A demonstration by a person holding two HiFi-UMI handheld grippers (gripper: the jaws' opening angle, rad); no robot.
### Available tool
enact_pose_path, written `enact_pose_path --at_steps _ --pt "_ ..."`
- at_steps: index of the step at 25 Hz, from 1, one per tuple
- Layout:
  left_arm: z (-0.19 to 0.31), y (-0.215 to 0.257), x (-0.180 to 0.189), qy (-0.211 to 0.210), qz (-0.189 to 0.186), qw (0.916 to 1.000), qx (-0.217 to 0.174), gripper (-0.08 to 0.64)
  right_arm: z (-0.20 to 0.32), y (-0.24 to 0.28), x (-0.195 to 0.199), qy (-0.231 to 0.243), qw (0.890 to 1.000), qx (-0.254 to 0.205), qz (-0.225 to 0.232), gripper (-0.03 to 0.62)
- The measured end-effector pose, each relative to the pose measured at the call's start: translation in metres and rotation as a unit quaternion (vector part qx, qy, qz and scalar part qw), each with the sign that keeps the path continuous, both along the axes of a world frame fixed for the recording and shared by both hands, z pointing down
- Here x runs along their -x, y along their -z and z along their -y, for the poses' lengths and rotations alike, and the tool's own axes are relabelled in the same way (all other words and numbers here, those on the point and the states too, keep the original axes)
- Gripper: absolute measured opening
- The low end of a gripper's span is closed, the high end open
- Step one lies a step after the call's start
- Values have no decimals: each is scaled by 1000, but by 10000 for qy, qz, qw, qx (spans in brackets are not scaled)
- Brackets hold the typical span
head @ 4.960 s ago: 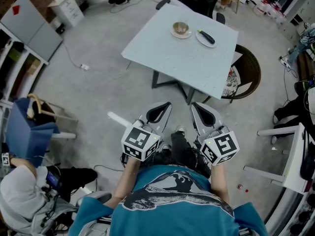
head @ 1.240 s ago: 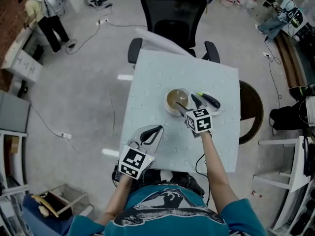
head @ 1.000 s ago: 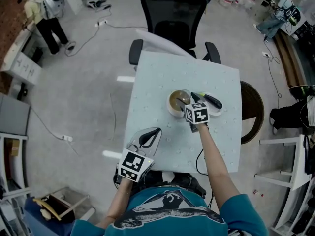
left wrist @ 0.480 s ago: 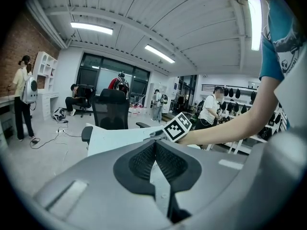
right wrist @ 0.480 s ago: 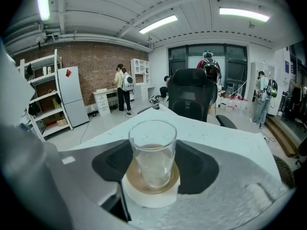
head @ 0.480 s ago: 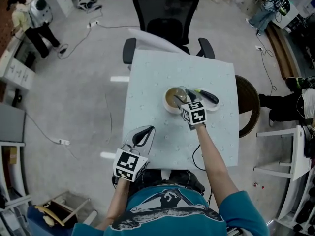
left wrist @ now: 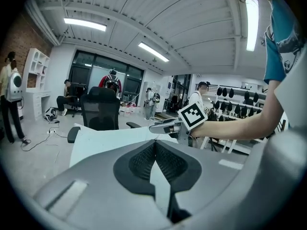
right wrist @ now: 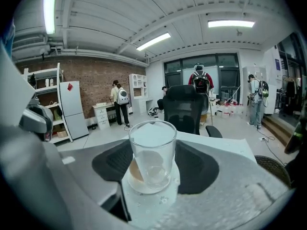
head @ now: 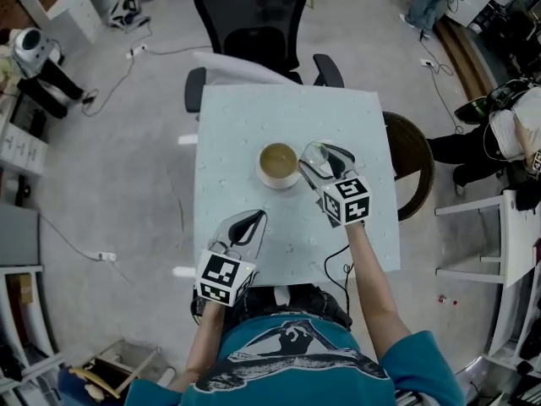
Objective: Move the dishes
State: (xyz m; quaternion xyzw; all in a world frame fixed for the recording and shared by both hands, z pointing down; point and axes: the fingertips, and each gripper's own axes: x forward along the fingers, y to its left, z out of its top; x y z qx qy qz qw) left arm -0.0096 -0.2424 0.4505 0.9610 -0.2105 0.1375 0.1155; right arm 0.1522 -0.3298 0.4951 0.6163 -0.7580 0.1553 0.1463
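Right gripper point(head: 323, 164) has just closed its jaws and now pinches the clear glass point(right wrist: 152, 152), which I judge is lifted off the table point(head: 237, 134). My biggest worry is the smooth wall slipping through the pads and the glass dropping below the jaws. A low sweep forward could also clip the bowl point(head: 278, 165) just ahead and beneath. Left gripper point(head: 251, 221), jaws together and empty, sits well behind, so it is little threat.

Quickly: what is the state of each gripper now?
Left gripper: closed, empty.
Right gripper: jaws just closed on the clear drinking glass, holding it.
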Motion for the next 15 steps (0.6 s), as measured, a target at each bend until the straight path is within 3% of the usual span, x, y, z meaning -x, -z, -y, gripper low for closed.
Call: enact_pose_path --at_steps 8,15 --pt "-26 9 -59 -453 15 9990 -20 12 -72 10 -80 -615 9981 -10 -51 273" --pt "-53 10 -103 -793 23 9968 -62 12 -136 -32 -140 -1113 9931 344 -95 273"
